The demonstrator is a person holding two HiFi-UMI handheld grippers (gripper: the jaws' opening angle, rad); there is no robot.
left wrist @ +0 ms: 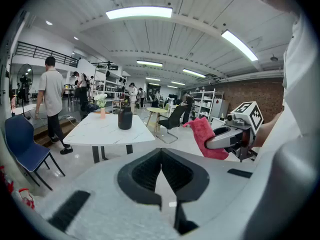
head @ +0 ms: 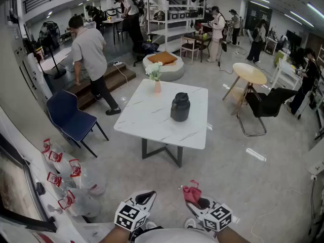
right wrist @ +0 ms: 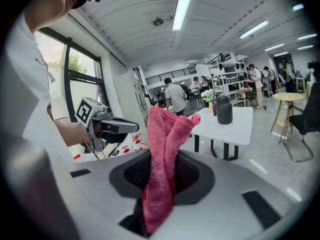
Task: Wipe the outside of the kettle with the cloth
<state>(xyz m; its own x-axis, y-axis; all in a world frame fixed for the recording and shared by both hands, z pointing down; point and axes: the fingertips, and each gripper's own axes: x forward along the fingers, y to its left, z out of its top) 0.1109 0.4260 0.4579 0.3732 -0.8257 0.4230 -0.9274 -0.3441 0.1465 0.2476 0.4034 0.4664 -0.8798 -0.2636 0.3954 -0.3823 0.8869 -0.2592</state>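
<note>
Presently, the dark kettle [head: 180, 107] is stood upright on the white table [head: 147, 120], well ahead of both grippers. The pink cloth [head: 192, 193] is clamped in the right gripper [head: 196, 202], judged slightly nearer the kettle; the left gripper [head: 146, 197] is seen closed and empty.

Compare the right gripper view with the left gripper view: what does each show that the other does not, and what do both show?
Only the right gripper view: a window and the left gripper seen from the side.
Only the left gripper view: the blue chair, a brick wall, and the left gripper's shut, empty fingers.
Both: the pink cloth and the kettle on the white table.
</note>
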